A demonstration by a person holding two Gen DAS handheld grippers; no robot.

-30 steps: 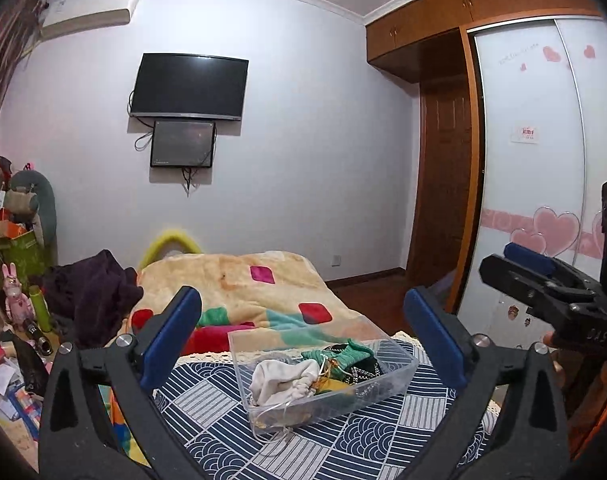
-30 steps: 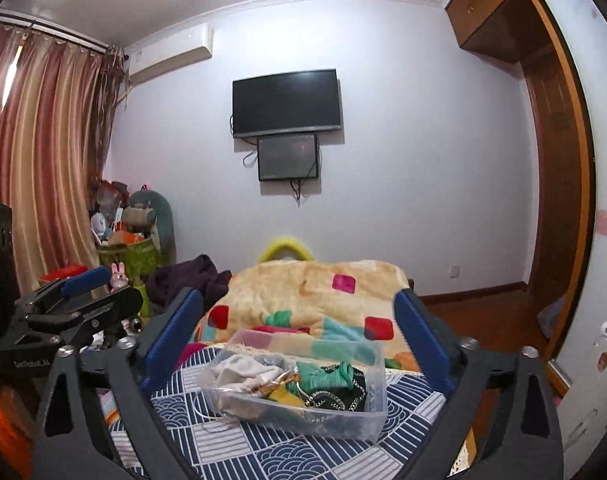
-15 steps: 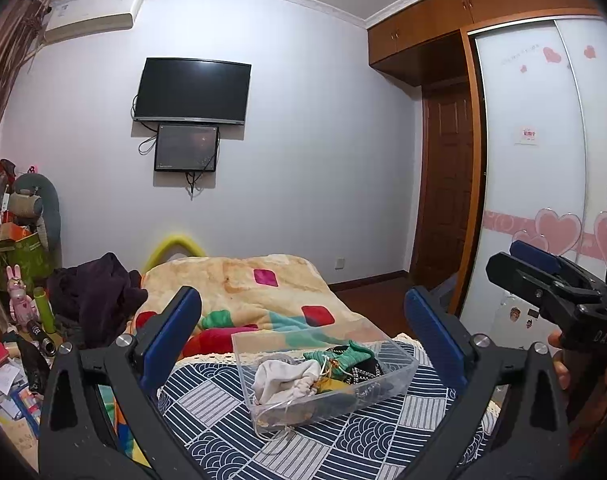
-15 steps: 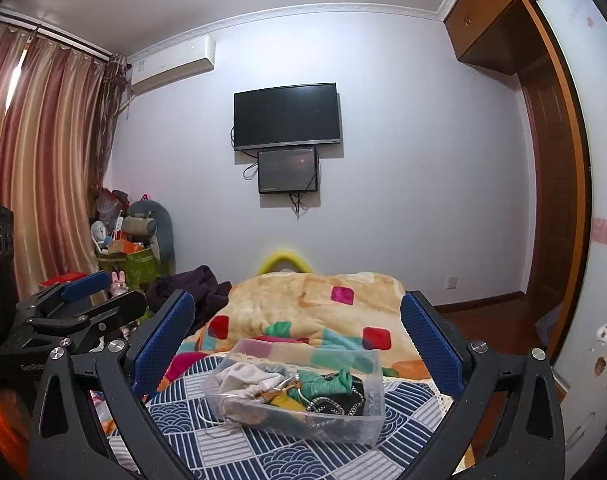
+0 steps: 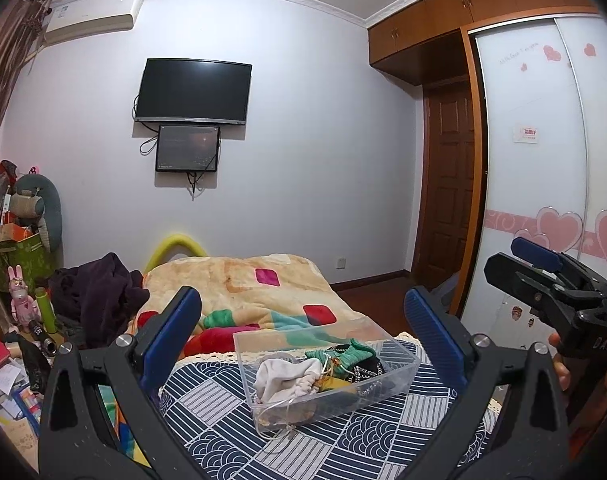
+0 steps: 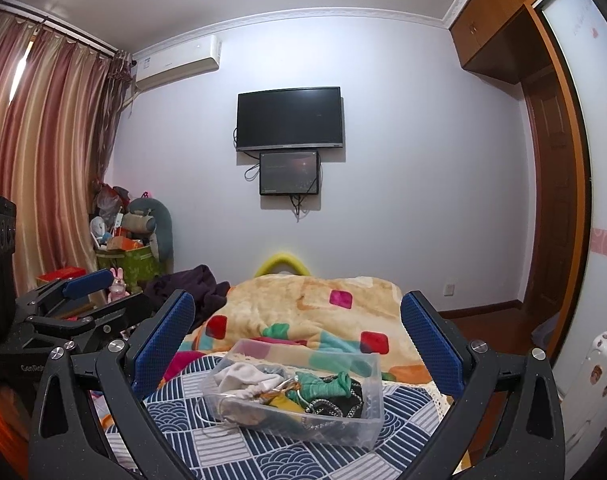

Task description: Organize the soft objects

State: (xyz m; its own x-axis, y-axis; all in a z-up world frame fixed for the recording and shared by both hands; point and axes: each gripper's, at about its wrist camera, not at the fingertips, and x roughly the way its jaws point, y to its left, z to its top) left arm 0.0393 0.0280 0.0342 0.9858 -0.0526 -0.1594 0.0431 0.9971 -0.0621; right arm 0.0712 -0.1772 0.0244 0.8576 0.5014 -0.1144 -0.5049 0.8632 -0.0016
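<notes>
Both grippers hover, left gripper and right gripper fingers spread wide, nothing held, above the clear plastic bin holding what looks like bundled socks.

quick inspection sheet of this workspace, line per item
surface: blue and white patterned cloth laid over the bed, with a colourful blanket beyond it
job's things: clear plastic bin on the cloth, holding a white fabric bundle, a green knit piece and dark beaded items
clutter: dark clothes pile and a green box of toys left of the bed
grippers: left claw and right claw both open, empty, held short of the bin
cables: wires hang below the wall TV and small screen
surroundings: air conditioner, curtains, wardrobe
</notes>
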